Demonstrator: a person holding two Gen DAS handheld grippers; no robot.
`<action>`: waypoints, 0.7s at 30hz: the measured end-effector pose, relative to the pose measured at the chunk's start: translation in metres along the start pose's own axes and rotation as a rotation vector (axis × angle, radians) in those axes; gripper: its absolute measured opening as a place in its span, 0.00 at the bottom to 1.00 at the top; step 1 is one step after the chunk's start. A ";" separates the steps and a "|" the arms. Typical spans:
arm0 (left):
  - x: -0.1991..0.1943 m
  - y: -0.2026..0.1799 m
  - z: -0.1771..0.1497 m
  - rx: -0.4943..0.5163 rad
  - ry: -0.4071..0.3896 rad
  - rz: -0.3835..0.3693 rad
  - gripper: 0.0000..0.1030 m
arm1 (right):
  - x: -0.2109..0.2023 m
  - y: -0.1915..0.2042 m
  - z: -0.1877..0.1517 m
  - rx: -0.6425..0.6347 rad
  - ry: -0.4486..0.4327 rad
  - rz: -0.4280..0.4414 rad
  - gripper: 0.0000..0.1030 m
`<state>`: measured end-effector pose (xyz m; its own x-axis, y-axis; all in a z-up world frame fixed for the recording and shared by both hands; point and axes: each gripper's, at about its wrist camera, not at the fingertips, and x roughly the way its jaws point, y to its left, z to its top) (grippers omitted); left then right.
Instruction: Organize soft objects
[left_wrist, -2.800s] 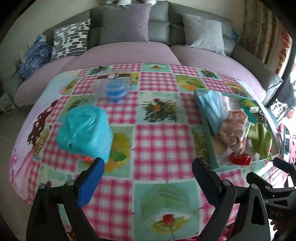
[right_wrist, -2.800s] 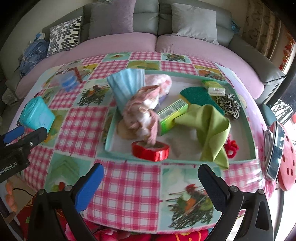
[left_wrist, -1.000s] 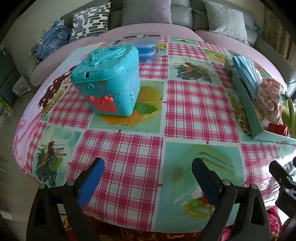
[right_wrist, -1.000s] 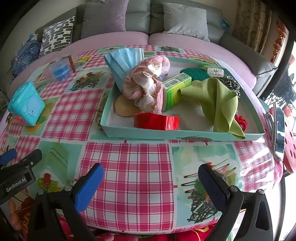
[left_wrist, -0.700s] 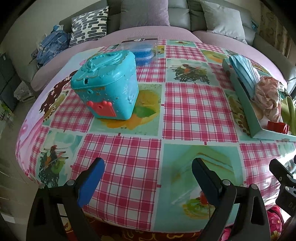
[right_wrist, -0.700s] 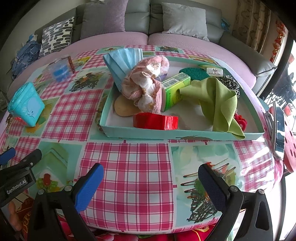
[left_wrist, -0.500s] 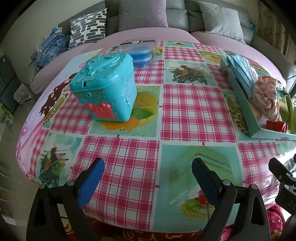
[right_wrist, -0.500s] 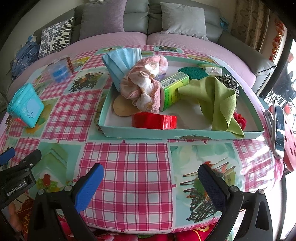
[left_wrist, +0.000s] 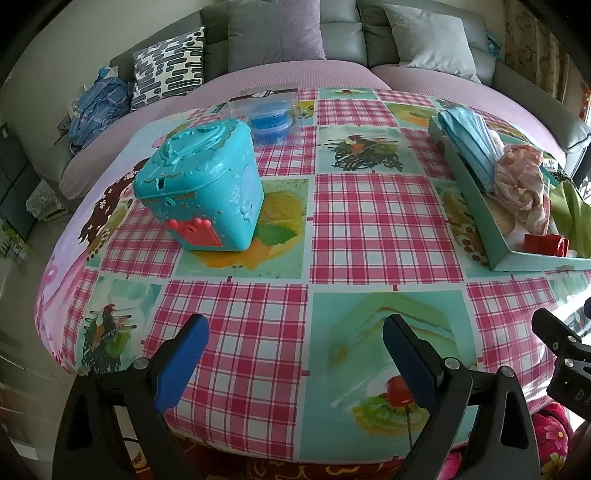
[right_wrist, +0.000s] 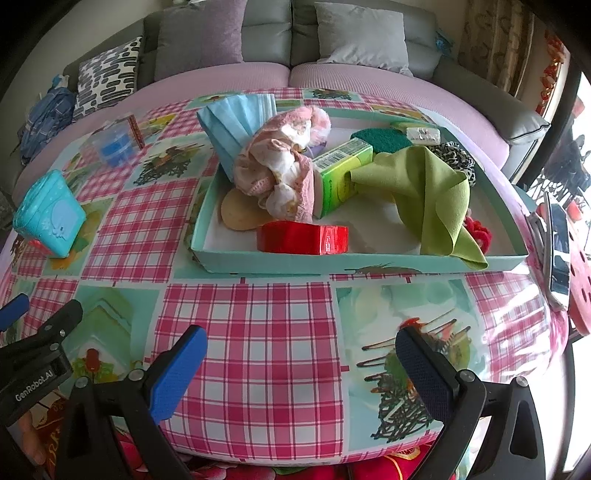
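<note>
In the left wrist view the left gripper hangs with fingers spread wide and empty over the near desk edge; the teal box stands ahead of its left finger, apart, and looks shut, so soft things may find no way in. In the right wrist view the right gripper, equally wide and empty, faces the tray, where the pink cloth leans on the green carton and the red tape roll blocks the near side; a careless pull could drag those along.

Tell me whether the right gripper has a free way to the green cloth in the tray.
Probably yes. The right gripper is open and empty above bare tablecloth. The green cloth lies on top in the tray, one corner draped over the near wall, with nothing covering it. Only that low wall stands between.
</note>
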<state>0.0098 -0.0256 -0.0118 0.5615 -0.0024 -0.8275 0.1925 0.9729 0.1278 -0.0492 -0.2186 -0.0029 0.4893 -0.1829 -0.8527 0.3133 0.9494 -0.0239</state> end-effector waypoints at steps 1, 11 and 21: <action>0.000 0.000 0.000 0.003 -0.001 -0.001 0.93 | 0.000 0.000 0.000 0.001 0.000 0.000 1.00; 0.000 -0.003 0.000 0.019 -0.007 -0.002 0.93 | 0.000 -0.001 -0.001 0.003 -0.001 -0.001 1.00; 0.001 -0.003 0.001 0.022 -0.003 -0.008 0.93 | 0.000 0.000 -0.001 0.003 0.000 -0.005 1.00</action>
<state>0.0106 -0.0290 -0.0131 0.5621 -0.0105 -0.8270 0.2145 0.9676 0.1335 -0.0501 -0.2188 -0.0037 0.4873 -0.1877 -0.8528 0.3180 0.9477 -0.0268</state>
